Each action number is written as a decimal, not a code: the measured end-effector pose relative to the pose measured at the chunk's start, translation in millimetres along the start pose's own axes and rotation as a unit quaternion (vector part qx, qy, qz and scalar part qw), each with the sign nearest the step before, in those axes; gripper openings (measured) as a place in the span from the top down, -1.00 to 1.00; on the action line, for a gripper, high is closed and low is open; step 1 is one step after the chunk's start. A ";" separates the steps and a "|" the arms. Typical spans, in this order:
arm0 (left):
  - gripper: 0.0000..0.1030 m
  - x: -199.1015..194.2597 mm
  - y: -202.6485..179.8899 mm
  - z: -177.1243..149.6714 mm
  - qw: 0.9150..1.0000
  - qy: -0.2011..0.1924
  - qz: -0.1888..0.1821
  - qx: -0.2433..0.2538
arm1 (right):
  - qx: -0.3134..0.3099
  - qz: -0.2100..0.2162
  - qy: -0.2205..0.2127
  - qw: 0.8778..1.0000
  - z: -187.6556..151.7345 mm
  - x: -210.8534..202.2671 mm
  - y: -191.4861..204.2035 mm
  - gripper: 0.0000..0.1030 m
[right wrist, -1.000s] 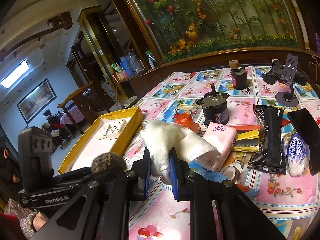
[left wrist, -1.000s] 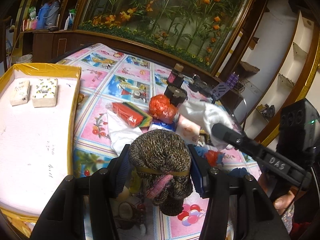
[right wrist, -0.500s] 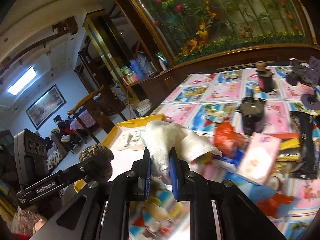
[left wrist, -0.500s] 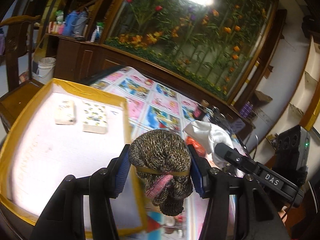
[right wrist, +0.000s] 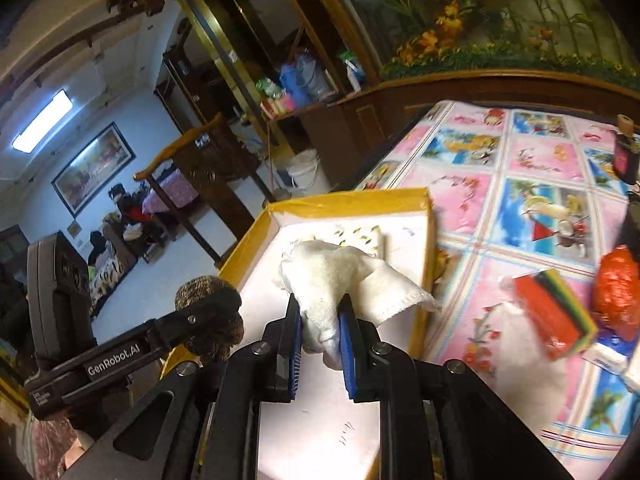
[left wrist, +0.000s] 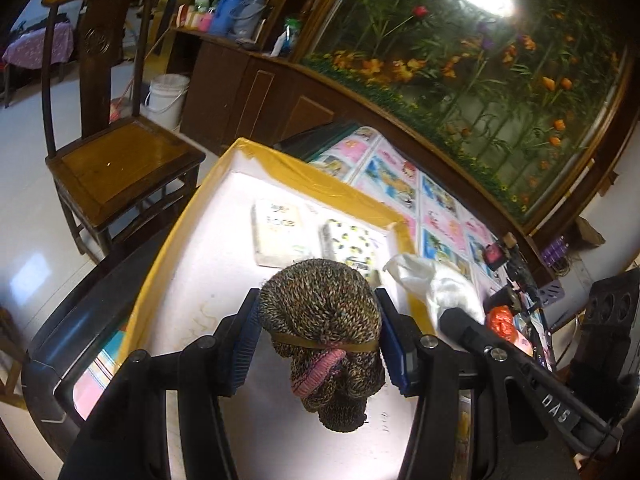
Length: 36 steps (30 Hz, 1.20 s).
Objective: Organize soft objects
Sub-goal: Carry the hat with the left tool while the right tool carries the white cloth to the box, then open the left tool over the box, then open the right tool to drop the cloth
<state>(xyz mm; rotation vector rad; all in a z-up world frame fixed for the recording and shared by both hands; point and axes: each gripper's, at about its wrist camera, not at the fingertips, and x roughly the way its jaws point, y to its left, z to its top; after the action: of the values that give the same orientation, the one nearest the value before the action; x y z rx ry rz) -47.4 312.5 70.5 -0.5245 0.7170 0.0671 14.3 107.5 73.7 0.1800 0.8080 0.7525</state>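
**Both grippers now carried from the cluttered tablecloth to above the tray**

Left gripper (left wrist: pixel 318 340), jaws clamped on the knitted bundle (left wrist: pixel 320 320), hangs over the yellow-rimmed tray (left wrist: pixel 280 160). Right gripper (right wrist: pixel 319 336), jaws pinching the white cloth (right wrist: pixel 340 276), hovers beside it. Two tissue packs (left wrist: pixel 280 232) already lie inside, so the tray is probably the collection point.

The letters "DAS" stand in white on the black arm of the right gripper (left wrist: pixel 452 316), just beside the yellow-rimmed tray (left wrist: pixel 320 174). "GenRobot.AI" stands in white on the black arm of the left gripper (right wrist: pixel 208 312), beside the same tray; smaller print below it is too small to read. Handwritten marks on the tray floor are illegible.
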 end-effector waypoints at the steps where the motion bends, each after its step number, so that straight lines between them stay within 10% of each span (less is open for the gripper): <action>1: -0.02 1.1 3.5 0.4 1.000 0.003 0.003 -0.002 | -0.004 -0.002 0.006 1.000 -0.3 7.9 3.0 0.64; 36: -0.26 -2.3 -12.4 -15.6 1.000 0.009 0.022 0.014 | 0.000 0.025 0.051 0.998 -11.6 17.6 -4.8 0.40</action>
<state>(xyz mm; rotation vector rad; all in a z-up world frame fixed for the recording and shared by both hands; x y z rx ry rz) -55.8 294.5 67.5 -0.4828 0.7470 0.0941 16.6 114.3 53.3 0.1631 0.9030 0.8129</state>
